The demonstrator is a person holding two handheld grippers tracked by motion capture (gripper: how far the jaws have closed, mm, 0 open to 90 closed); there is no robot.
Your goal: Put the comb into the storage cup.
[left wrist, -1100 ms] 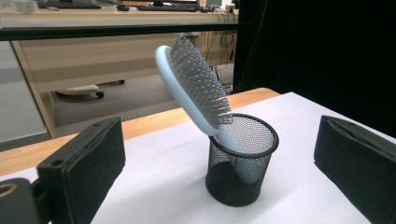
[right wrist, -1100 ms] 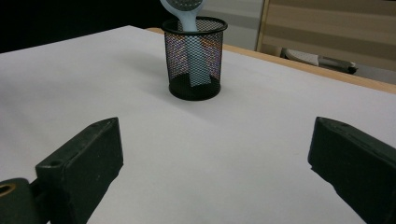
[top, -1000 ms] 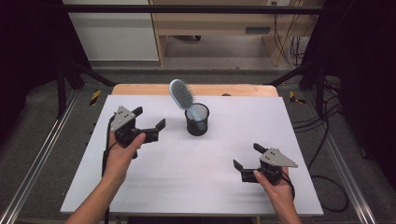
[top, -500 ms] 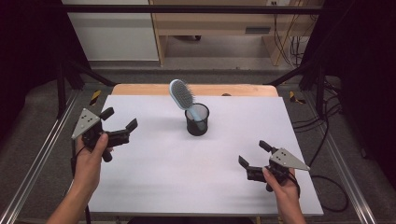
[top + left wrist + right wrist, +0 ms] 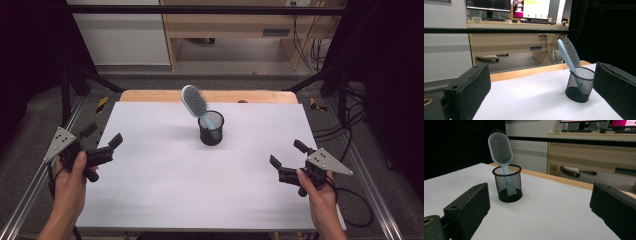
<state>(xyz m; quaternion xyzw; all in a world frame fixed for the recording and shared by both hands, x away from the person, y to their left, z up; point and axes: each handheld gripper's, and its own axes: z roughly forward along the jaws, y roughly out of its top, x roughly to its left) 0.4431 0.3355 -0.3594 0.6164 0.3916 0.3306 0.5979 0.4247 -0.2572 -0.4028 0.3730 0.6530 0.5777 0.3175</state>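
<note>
Left gripper [image 5: 100,145] sits far to the left of the black mesh cup [image 5: 211,128], out past the edge of the white table [image 5: 165,195]. A hand holds it there. Its two black jaws are wide apart and nothing is between them. In the left gripper view the cup [image 5: 579,84] stands off to the right, well apart from the jaws.

Next comes the cup itself, near the middle of the table, a bit toward the back. It stands upright. A light blue hairbrush [image 5: 196,102] is stuck in it, handle down. The bristly head pokes out of the top and leans up and to the left of the cup. In the right gripper view the brush [image 5: 501,150] rests against the cup's rim.

Right gripper [image 5: 289,162] is far to the right of the cup and closer to the person. Its jaws are spread apart too, with nothing in them.

It looks like the job is done: the brush is in the cup, and nothing else lies on the table to put away. Both grippers are well away from the cup. Nothing seems to be left to do.
</note>
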